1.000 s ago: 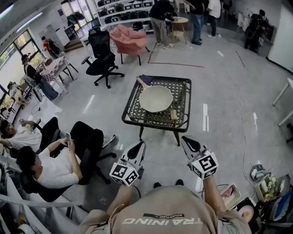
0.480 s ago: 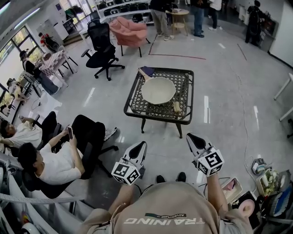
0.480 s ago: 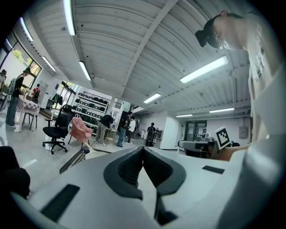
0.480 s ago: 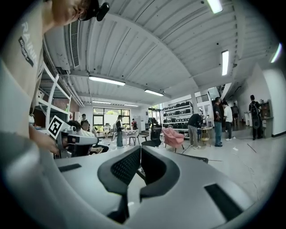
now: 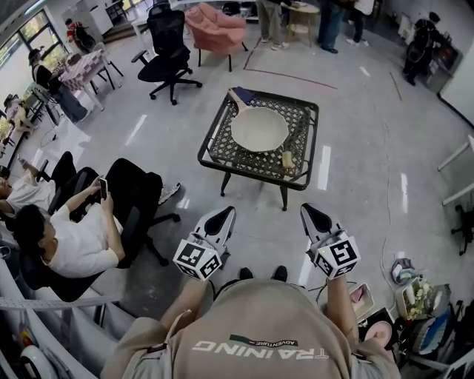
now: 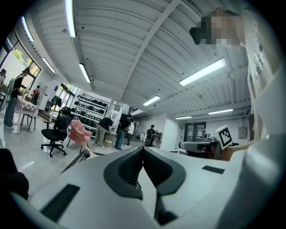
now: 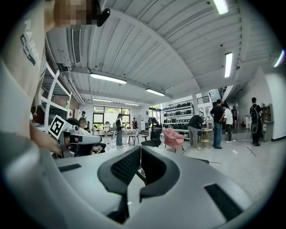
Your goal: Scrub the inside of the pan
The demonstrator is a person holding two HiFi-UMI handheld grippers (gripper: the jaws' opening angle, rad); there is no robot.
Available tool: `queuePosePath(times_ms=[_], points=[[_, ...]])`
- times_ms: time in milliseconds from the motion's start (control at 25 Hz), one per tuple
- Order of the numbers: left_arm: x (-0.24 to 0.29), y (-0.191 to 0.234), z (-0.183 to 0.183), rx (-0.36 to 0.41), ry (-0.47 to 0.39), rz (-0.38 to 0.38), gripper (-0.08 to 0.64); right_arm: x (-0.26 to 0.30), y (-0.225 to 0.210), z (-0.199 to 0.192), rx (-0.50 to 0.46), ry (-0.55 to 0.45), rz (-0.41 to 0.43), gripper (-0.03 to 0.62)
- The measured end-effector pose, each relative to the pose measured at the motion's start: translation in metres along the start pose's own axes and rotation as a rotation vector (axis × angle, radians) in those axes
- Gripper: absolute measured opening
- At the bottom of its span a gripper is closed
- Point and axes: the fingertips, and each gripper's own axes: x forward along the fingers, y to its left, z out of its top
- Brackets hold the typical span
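Pan [image 5: 258,129] on mesh table [image 5: 300,122], well ahead of left tongs [image 5: 221,215] and right tongs [image 5: 312,214], both pressed together

Your head camera sits above your shoulders and looks steeply down and ahead: the left gripper [image 5: 221,217] and right gripper [image 5: 314,215] lie close beneath it, and the table [image 5: 313,144] is farther out on the floor. Each gripper view rides just behind its own jaws, facing level across the room (ceiling fills the upper half). All three views share the pink chair [image 5: 216,22] and black office chair [image 5: 167,41]. Each gripper view catches the other's marker cube [image 6: 225,137] at its inner side.
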Motion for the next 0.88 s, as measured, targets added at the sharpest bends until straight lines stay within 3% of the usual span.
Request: queuePosePath(times_ms=[440, 640, 880], points=[[0.004, 0.022, -0.006, -0.016, 0.005, -0.036, 0.018, 0.011, 0.011, -0.017, -0.025, 0.071, -0.032, 0.018], [0.008, 0.026, -0.010, -0.014, 0.025, -0.041, 0.018, 0.022, 0.009, -0.017, -0.009, 0.053, -0.023, 0.018], [0.035, 0.026, -0.005, -0.005, 0.022, 0.007, 0.018, 0.034, -0.021, -0.008, -0.011, 0.016, 0.026, 0.017]])
